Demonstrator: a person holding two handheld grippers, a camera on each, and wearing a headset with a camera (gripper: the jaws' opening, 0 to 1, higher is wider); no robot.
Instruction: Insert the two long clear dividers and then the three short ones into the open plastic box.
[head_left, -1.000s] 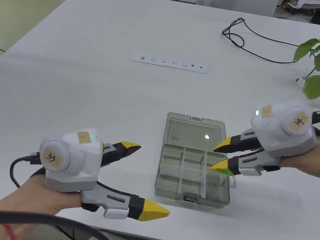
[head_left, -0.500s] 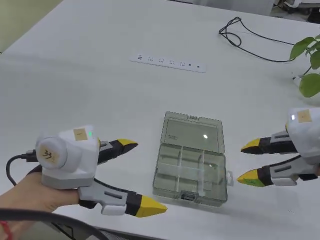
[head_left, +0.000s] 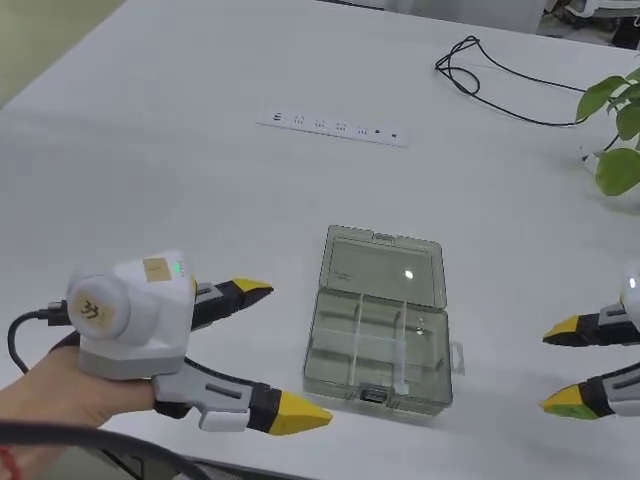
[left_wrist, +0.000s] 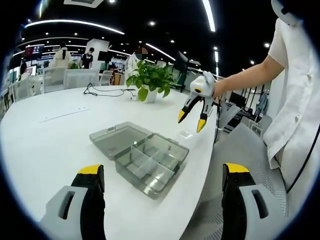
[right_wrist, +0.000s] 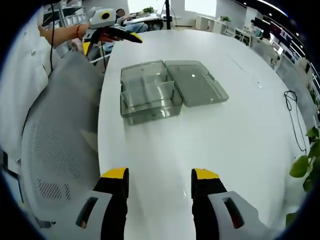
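Observation:
The smoky clear plastic box (head_left: 372, 350) lies on the white table with its lid (head_left: 385, 265) folded back flat. Clear dividers stand inside it and split it into several compartments. A small clear piece (head_left: 457, 356) lies against the box's right side. My left gripper (head_left: 280, 352) is open and empty, to the left of the box. My right gripper (head_left: 560, 367) is open and empty at the right edge, well clear of the box. The left gripper view has the box (left_wrist: 150, 160) ahead of the open left gripper (left_wrist: 164, 172) and the right gripper (left_wrist: 192, 115) beyond. The right gripper view shows the box (right_wrist: 147, 97) far ahead of the right gripper (right_wrist: 160, 174).
A white power strip (head_left: 335, 128) lies further back on the table. A black cable (head_left: 490, 75) and a leafy plant (head_left: 615, 130) are at the back right. The table's near edge runs just below the box. A grey mesh chair (right_wrist: 55, 150) stands beside the table.
My right gripper has drawn back from the box's right side to the right edge, its jaws spread wider. The left gripper has barely moved.

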